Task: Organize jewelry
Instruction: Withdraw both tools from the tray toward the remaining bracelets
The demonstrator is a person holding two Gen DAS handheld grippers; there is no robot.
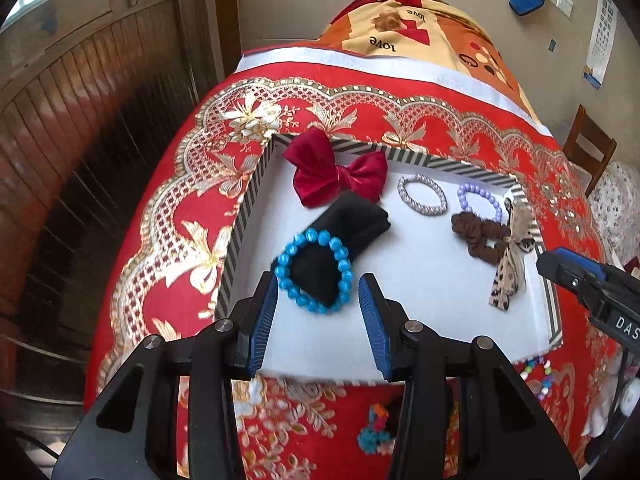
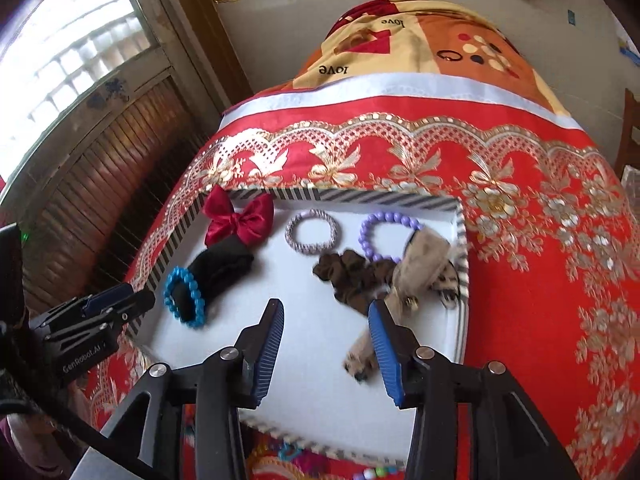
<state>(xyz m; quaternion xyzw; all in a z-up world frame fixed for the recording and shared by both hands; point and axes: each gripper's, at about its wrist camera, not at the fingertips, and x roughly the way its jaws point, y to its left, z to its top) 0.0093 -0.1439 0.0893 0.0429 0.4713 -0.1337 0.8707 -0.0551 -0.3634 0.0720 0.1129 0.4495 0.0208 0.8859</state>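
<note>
A white tray with a striped rim point(image 1: 244, 216) point(image 2: 462, 248) lies on a red bedspread. In it are a red bow point(image 1: 336, 172) point(image 2: 240, 218), a black cloth point(image 1: 352, 224) point(image 2: 224, 266), a blue bead bracelet point(image 1: 316, 272) point(image 2: 182, 298), a silver bracelet point(image 1: 422, 194) point(image 2: 316, 232), a purple bead bracelet point(image 1: 480, 200) point(image 2: 384, 236), a brown scrunchie point(image 1: 480, 236) point(image 2: 352, 276) and a leopard-print ribbon point(image 1: 510, 268) point(image 2: 416, 276). My left gripper point(image 1: 318, 292) is open, just before the blue bracelet. My right gripper point(image 2: 326, 316) is open over the tray, next to the ribbon.
Colourful bead pieces point(image 1: 536, 372) point(image 2: 376, 472) and a small blue-orange item point(image 1: 376, 428) lie on the red bedspread point(image 1: 168, 216) point(image 2: 540, 280) in front of the tray. A wooden shutter point(image 1: 92, 120) stands at the left. A wooden chair point(image 1: 588, 148) is at the right.
</note>
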